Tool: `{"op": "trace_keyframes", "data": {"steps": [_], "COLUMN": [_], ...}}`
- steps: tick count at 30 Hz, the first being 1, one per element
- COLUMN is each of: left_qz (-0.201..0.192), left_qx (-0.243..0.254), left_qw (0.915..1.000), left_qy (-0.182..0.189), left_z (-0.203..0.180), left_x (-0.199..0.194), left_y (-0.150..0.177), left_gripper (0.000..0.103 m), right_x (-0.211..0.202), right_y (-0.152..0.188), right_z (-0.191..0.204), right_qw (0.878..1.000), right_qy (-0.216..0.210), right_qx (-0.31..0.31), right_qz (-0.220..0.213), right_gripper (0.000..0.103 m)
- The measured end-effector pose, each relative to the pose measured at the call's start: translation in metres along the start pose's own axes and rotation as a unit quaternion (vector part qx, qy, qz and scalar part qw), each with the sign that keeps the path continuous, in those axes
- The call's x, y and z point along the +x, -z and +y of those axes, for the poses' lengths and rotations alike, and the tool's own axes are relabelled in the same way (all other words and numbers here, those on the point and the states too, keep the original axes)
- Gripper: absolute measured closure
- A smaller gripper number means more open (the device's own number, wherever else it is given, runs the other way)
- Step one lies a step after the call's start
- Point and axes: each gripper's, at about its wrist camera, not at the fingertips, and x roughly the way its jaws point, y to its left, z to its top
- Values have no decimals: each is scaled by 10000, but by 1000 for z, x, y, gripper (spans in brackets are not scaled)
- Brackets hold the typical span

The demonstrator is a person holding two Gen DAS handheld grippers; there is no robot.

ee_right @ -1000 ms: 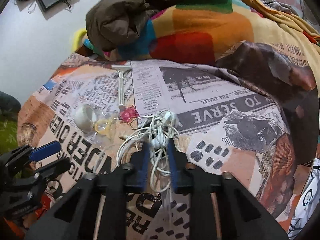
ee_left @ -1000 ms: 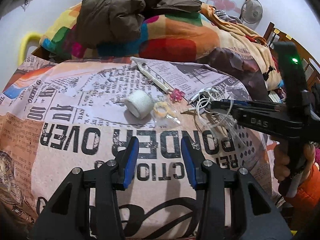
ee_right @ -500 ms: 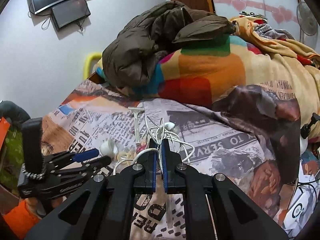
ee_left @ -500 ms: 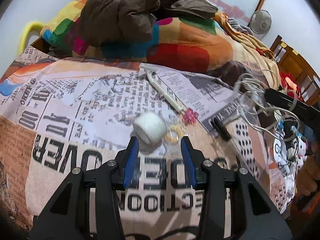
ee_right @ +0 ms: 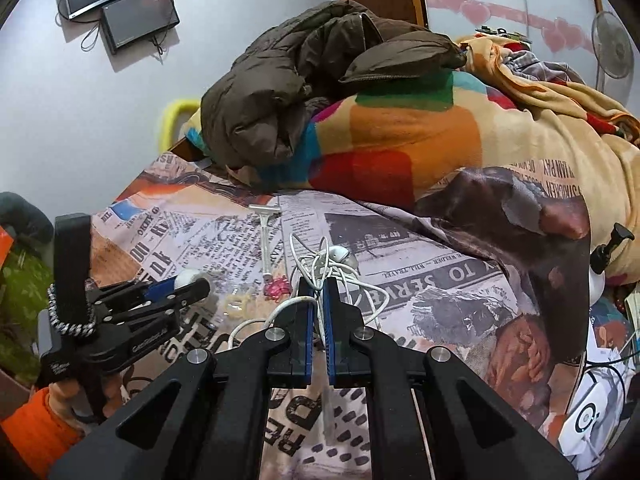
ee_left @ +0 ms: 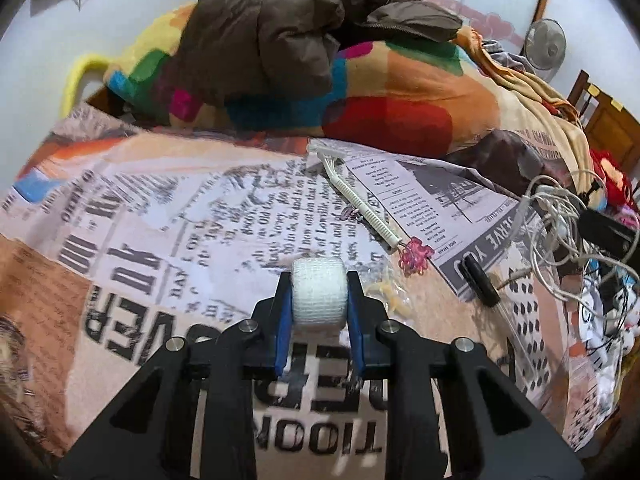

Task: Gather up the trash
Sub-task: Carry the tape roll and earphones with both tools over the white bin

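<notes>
A white gauze roll (ee_left: 319, 296) rests on the newspaper-print bedsheet (ee_left: 160, 240). My left gripper (ee_left: 319, 286) straddles it, jaws closing, blue pads touching both its ends. The right wrist view shows this gripper (ee_right: 188, 286) low at the left with the roll (ee_right: 187, 277) at its tips. My right gripper (ee_right: 318, 286) is shut on a tangle of white earphone cable (ee_right: 320, 258), held above the sheet. The same tangle (ee_left: 560, 216) hangs at the right of the left wrist view.
On the sheet lie a white razor (ee_left: 360, 200), a pink trinket (ee_left: 416, 258), a clear wrapper with a yellow ring (ee_left: 390, 296) and a short black stick (ee_left: 480, 284). A brown jacket (ee_left: 280, 28) tops a colourful blanket (ee_left: 400, 96) behind. A wooden chair (ee_left: 600, 112) stands right.
My left gripper came forward over the gauze roll and its jaws narrowed onto it. My right gripper shut on the earphone tangle and lifted it off the sheet.
</notes>
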Motion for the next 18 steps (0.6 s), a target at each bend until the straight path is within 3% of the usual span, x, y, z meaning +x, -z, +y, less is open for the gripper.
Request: {"op": "trace_keyframes", "data": {"steps": [8, 18], "left_qz": [-328, -751], "left_qx": [98, -18], "left_qw": [9994, 9966], "left_qy": [-8, -324], "left_z": [8, 40], "left_x": [-66, -166], "left_y": [1, 7], "left_gripper": [79, 79], "right_x": [-28, -74], "right_y": [-8, -20], "right_z": [33, 106], "right_qw": [9996, 9963], "right_qy": [-76, -369], "right_qx": [-211, -622], "right_qz": [-158, -464], "right_gripper": [98, 98]}}
